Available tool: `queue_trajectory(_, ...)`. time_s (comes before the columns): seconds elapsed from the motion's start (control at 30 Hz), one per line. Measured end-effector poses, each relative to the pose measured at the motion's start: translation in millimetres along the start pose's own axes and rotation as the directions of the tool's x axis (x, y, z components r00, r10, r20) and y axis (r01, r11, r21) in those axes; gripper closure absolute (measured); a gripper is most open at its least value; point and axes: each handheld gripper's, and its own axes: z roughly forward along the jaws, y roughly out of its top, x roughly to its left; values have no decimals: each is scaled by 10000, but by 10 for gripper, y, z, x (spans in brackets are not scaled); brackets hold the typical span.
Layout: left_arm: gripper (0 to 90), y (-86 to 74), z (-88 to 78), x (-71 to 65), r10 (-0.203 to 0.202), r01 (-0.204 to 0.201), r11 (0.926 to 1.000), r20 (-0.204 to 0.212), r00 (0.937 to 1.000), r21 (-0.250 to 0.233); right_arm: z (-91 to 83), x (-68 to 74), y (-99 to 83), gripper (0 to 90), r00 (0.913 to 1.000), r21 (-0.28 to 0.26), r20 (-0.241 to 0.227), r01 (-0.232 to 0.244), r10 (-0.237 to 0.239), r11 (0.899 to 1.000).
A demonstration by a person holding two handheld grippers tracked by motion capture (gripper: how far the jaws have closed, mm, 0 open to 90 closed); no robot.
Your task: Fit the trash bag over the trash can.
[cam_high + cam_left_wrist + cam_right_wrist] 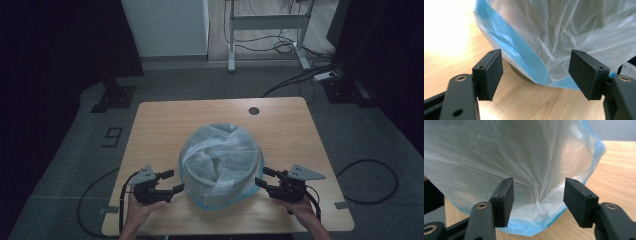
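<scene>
While both jaws gape, L gripper [170, 181] & R gripper [265, 177] flank bag [220, 162], table [285, 125] edges near.

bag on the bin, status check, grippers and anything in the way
Left gripper open at the plastic bag, hem not pinched. Right gripper open on the far side, no grip. Bag draped over the bin, blue hem down at the table. Nothing in the way.
</scene>
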Motion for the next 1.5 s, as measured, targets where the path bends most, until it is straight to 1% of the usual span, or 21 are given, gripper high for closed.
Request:
queue_trajectory(0.07,267,68,-80,10,151,-153,9995,-73,9999,-271,-67,-11,-6,372,10000,-162,60,-37,38,9999)
queue_trajectory(0.2,279,315,-207,4,622,-630,9951,-126,9980,-767,-202,-64,-16,365,9997,-506,147,-191,198,9985)
queue_trajectory(0.23,281,413,-229,-5,777,-781,9930,-87,9969,-890,-225,-75,-15,365,9996,-540,170,-230,240,9983)
queue_trajectory(0.27,287,473,-237,-13,889,-891,9913,-63,9960,-969,-258,-90,-14,366,9994,-587,196,-274,286,9979)
queue_trajectory(0.3,295,576,-243,-25,1042,-1031,9890,44,9946,-1061,-274,-97,-15,367,9993,-626,214,-281,295,9976)
queue_trajectory(0.37,309,716,-232,-43,1266,-1237,9858,184,9918,-1137,-316,-116,-23,377,9991,-718,268,-313,333,9969)
queue_trajectory(0.4,317,810,-213,-53,1423,-1377,9839,327,9893,-1143,-334,-127,-28,381,9989,-753,285,-356,379,9965)
queue_trajectory(0.47,324,944,-168,-67,1671,-1609,9813,525,9845,-1058,-361,-145,-38,384,9984,-817,304,-455,481,9956)
queue_trajectory(0.57,337,1102,-72,-73,1918,-1840,9789,892,9774,-889,-390,-167,-53,392,9978,-884,309,-565,595,9945)
queue_trajectory(0.63,338,1176,-1,-71,1983,-1903,9786,1127,9736,-777,-407,-185,-63,396,9971,-914,301,-671,701,9935)
queue_trajectory(0.7,338,1221,55,-72,2094,-2022,9770,1242,9699,-682,-419,-197,-70,399,9966,-943,295,-743,774,9928)
queue_trajectory(0.77,339,1259,114,-62,2160,-2081,9760,1632,9627,-638,-441,-212,-77,404,9959,-963,269,-836,866,9918)
queue_trajectory(0.87,338,1294,181,-27,2226,-2181,9749,2013,9539,-444,-460,-232,-84,405,9953,-996,265,-902,933,9909)
queue_trajectory(1.0,338,1347,256,31,2195,-2180,9754,2370,9464,-326,-468,-253,-88,405,9948,-1022,300,-940,975,9903)
queue_trajectory(1.13,340,1416,326,64,2157,-2180,9757,2565,9422,-198,-462,-255,-92,412,9947,-998,289,-951,985,9904)
queue_trajectory(1.2,349,1484,389,70,2224,-2335,9723,2624,9390,115,-457,-254,-95,415,9949,-973,271,-945,975,9908)
queue_trajectory(1.23,364,1522,419,64,2279,-2430,9697,2603,9382,268,-452,-255,-98,417,9952,-946,269,-915,944,9913)
queue_trajectory(1.27,372,1564,449,56,2345,-2533,9666,2630,9359,398,-449,-252,-100,417,9950,-934,258,-939,967,9912)
queue_trajectory(1.33,377,1652,507,39,2401,-2653,9624,2758,9308,576,-443,-250,-103,418,9949,-920,260,-948,975,9912)
queue_trajectory(1.4,377,1729,564,18,2455,-2763,9581,2811,9277,751,-442,-248,-104,420,9950,-888,254,-939,965,9916)
queue_trajectory(1.5,376,1810,627,-15,2524,-2885,9535,2923,9224,870,-442,-240,-109,423,9953,-863,239,-918,942,9920)
